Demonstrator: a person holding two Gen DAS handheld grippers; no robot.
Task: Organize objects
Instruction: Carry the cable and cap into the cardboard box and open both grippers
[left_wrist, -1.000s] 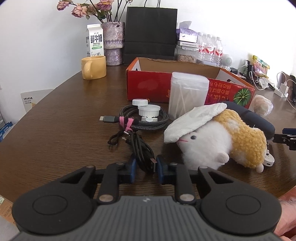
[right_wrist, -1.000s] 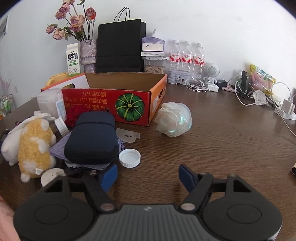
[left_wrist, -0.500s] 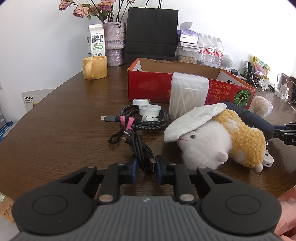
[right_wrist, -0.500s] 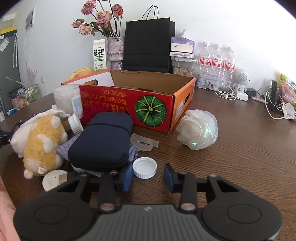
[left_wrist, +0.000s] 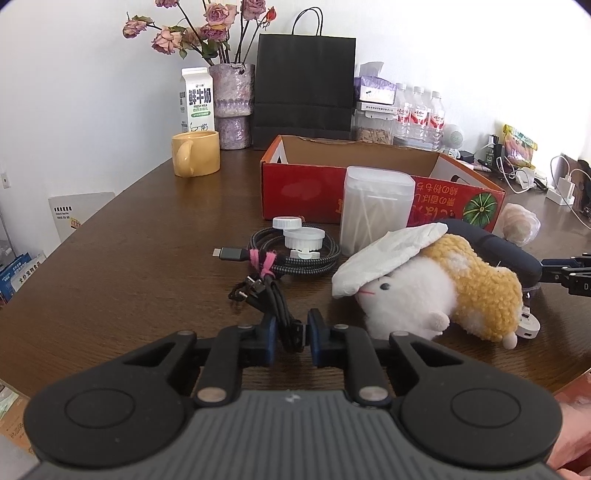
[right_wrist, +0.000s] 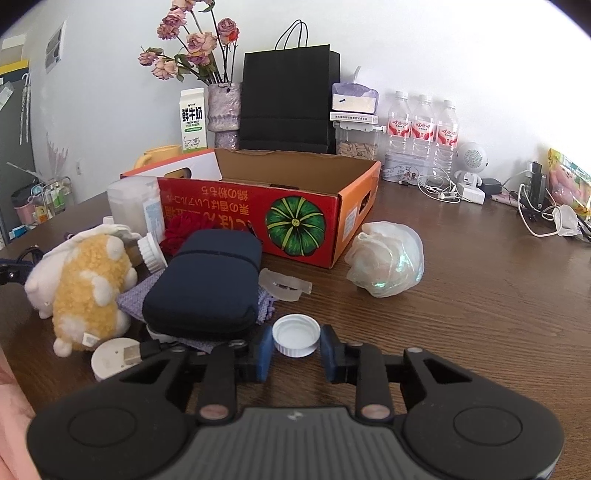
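Both pairs of fingers are clamped: the left gripper (left_wrist: 290, 334), jaws just closing, pinches a bundled black cable (left_wrist: 277, 307) on the brown wooden table (left_wrist: 140, 266). The right gripper (right_wrist: 295, 352) squeezes a white plastic bottle cap (right_wrist: 296, 334) lying beside the dark blue zip pouch (right_wrist: 207, 286).

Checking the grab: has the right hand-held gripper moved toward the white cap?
Yes. The right hand-held gripper shifted left toward the navy pouch, closing around the white cap.
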